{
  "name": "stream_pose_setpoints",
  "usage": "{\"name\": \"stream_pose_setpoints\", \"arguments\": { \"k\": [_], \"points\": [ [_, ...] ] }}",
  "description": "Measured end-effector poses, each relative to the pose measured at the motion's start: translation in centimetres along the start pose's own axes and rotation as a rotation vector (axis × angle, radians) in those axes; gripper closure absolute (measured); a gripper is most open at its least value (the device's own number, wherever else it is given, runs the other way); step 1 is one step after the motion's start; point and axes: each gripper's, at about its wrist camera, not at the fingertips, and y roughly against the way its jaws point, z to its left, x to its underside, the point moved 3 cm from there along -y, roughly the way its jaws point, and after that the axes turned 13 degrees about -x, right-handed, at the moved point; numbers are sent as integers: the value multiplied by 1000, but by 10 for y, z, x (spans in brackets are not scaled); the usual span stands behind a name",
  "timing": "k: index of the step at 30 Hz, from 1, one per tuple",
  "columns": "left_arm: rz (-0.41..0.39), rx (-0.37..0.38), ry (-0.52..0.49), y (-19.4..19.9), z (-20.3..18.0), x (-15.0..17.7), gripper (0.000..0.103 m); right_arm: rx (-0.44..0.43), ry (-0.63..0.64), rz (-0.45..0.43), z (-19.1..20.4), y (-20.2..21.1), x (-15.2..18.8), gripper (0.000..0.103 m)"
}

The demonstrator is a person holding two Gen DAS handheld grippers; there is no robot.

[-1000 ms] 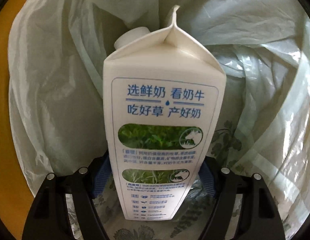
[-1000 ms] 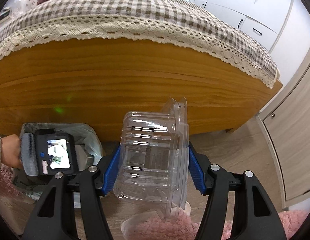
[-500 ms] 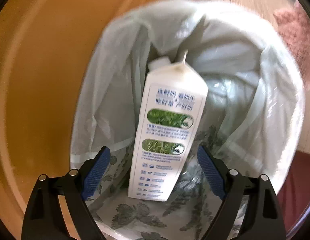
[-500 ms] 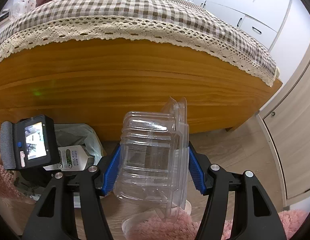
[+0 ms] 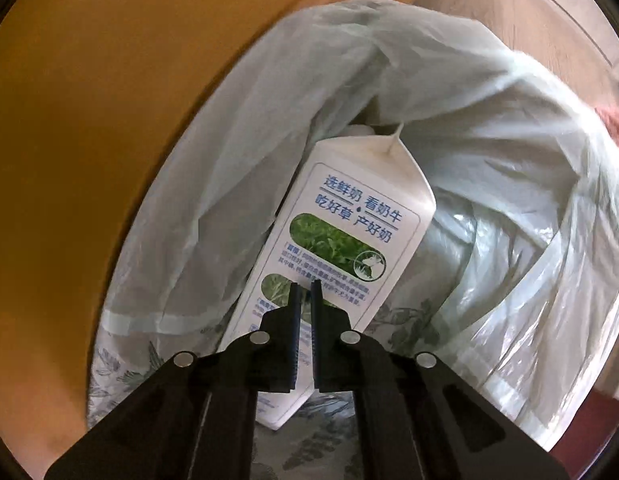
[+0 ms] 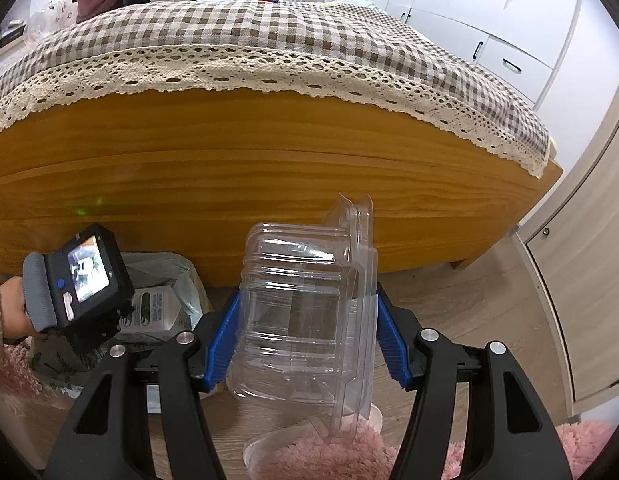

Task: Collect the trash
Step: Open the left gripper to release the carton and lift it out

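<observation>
Item: milk carton (image 5: pixel 341 248), leaning in the lined bin (image 5: pixel 521 208) against its far wall. Left gripper (image 5: pixel 304 292): closed, empty, above it. Right gripper (image 6: pixel 305 340): clamped on clear clamshell container (image 6: pixel 305 312). Risk: clamshell probably catches the liner rim, since the carton crowds the opening.

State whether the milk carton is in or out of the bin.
In: the milk carton leans inside the bin's liner bag, clear of any gripper.
</observation>
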Motion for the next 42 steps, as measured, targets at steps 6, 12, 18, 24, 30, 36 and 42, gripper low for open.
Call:
{"name": "stream_pose_setpoints", "arguments": {
  "k": [6, 12, 18, 24, 30, 36, 42],
  "points": [
    [-1, -5, -2, -4, 0, 4, 103, 3, 3, 5, 1, -1, 0, 43],
    [1, -49, -10, -12, -22, -1, 103, 10, 24, 6, 7, 0, 2, 43],
    [30, -38, 5, -1, -9, -1, 103, 18, 31, -2, 10, 4, 4, 43],
    [10, 3, 50, 22, 13, -2, 66, 20, 41, -16, 14, 8, 3, 43],
    [-11, 37, 104, 58, 22, 12, 43, 13, 45, -29, 18, 13, 3, 43],
    [-49, 110, 247, 104, 33, 24, 9, -5, 52, -47, 23, 19, 0, 43],
    [-99, 119, 353, 132, 31, 18, 7, -26, 69, -64, 29, 25, -2, 43]
  ]
}}
